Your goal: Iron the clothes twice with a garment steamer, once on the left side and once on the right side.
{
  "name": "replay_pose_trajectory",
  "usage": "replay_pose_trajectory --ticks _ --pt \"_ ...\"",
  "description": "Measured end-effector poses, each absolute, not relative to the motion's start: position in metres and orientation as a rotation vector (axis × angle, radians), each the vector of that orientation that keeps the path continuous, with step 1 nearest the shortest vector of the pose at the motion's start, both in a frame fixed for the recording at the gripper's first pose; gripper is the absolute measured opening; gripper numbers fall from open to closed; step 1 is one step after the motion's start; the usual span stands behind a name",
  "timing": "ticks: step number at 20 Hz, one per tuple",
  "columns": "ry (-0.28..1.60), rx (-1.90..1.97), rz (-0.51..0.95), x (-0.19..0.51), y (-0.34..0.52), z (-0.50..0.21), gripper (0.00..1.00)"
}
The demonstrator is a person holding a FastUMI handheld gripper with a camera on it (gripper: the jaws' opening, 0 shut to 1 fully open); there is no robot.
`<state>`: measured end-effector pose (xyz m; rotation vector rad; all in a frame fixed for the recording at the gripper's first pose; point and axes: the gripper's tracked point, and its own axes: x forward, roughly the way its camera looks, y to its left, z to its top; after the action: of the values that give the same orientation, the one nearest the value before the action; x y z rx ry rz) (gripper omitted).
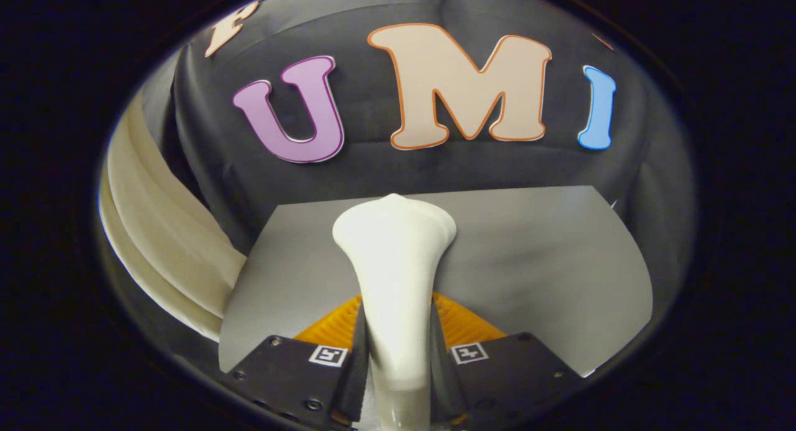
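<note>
Gripping fingers point(398, 350), garment steamer point(394, 257) pointing ahead

Tool point(398, 331) level, fingers point(354, 362) closed on steamer handle point(395, 282)

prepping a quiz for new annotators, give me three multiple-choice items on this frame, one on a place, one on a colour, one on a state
1. Where is the cream garment relative to the garment steamer?
A. off to the left, beside the grey table
B. draped over the steamer head
C. lying flat between the fingers

2. What colour is the table top under the steamer?
A. red
B. grey
C. green

3. What is the hand-held gripper doing?
A. open with nothing between its fingers
B. shut on the garment
C. shut on the steamer's handle

Answers:
1. A, the cream folds hang left of the table edge, apart from the steamer.
2. B, the flat surface beyond the fingers is plain grey.
3. C, both fingers press the white handle, and the steamer head points forward beyond them.
</note>
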<state>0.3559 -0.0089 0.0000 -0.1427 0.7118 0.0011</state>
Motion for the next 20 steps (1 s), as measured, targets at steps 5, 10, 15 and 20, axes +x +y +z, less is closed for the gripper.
replay_pose_trajectory --ticks 5,10,15,20 --pt "0.607 -0.097 0.053 0.355 -0.006 0.015 0.41" --pt "0.399 -0.089 0.043 0.319 -0.004 0.055 0.39" --pt "0.265 -0.155 0.021 0.266 0.003 0.076 0.37" --pt "0.154 -0.162 0.004 0.214 0.026 0.090 0.37"
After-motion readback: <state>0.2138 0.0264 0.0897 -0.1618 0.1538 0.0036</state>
